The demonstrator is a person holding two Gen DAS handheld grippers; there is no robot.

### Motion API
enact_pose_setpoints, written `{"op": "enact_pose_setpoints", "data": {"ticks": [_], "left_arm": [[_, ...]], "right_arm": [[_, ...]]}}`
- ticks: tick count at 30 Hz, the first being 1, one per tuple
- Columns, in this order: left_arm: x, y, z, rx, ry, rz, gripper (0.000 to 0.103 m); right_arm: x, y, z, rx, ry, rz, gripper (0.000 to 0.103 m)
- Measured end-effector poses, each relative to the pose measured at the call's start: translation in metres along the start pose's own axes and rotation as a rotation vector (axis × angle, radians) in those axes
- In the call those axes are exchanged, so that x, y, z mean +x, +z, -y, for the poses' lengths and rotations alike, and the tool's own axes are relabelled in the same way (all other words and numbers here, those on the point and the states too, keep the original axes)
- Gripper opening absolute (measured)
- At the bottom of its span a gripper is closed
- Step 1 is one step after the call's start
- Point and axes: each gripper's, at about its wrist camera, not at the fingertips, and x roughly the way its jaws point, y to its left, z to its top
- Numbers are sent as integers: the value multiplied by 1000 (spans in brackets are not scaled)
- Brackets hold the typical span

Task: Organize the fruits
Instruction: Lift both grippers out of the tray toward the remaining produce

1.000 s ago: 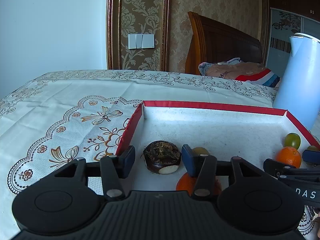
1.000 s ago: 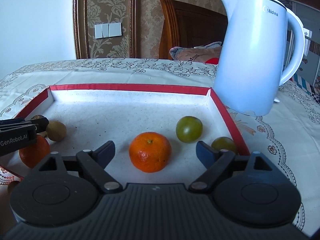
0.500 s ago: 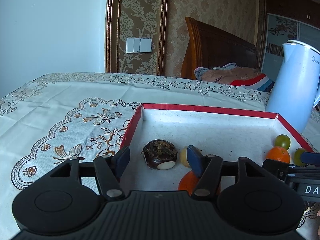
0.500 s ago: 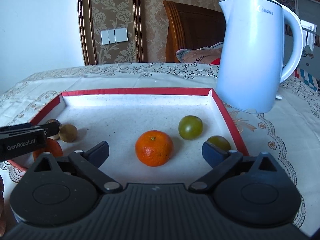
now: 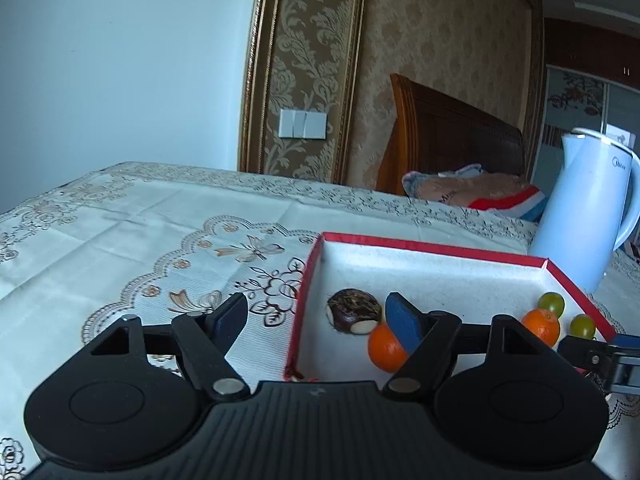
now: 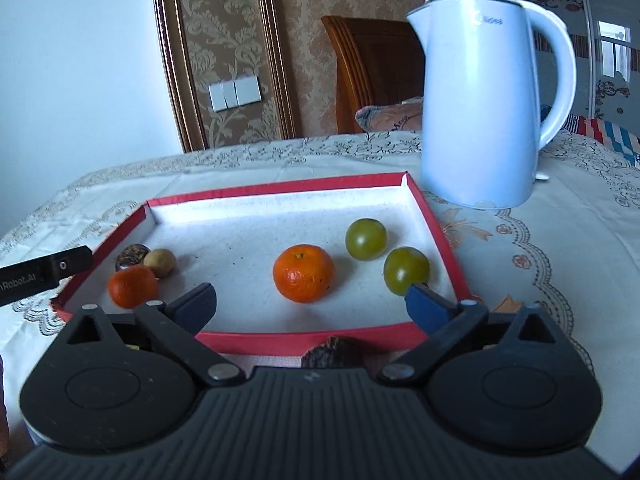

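Both jaws spread, nothing held, left gripper [image 5: 316,318] just widened; dark brown fruit [image 6: 332,354] outside red-rimmed tray [image 6: 280,188] best approached squarely by right gripper [image 6: 310,304].

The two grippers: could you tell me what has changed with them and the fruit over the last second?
The left gripper has just been opening, backing away from the dark fruit, which lies free in the red-rimmed tray. The right gripper has opened a little wider and drawn back from the orange; nothing is between its fingers. The fruits and the kettle kept their places.
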Motion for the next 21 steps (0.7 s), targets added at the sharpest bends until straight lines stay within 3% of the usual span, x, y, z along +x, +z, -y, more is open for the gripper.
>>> {"op": "enact_pose_setpoints", "data": {"ticks": [4, 11, 16, 21], "left_arm": [[-8, -4, -8, -13, -57, -33, 76], [-22, -18, -2, 77, -173, -75, 76], [-21, -26, 13, 170, -184, -96, 76], [-18, -30, 16, 191, -185, -125, 76]], "right_arm": [[-14, -4, 6, 21, -1, 23, 103], [-49, -19, 35, 86, 9, 22, 103], [-59, -32, 41, 39, -51, 24, 103], [-51, -36, 34, -2, -60, -8, 103]]}}
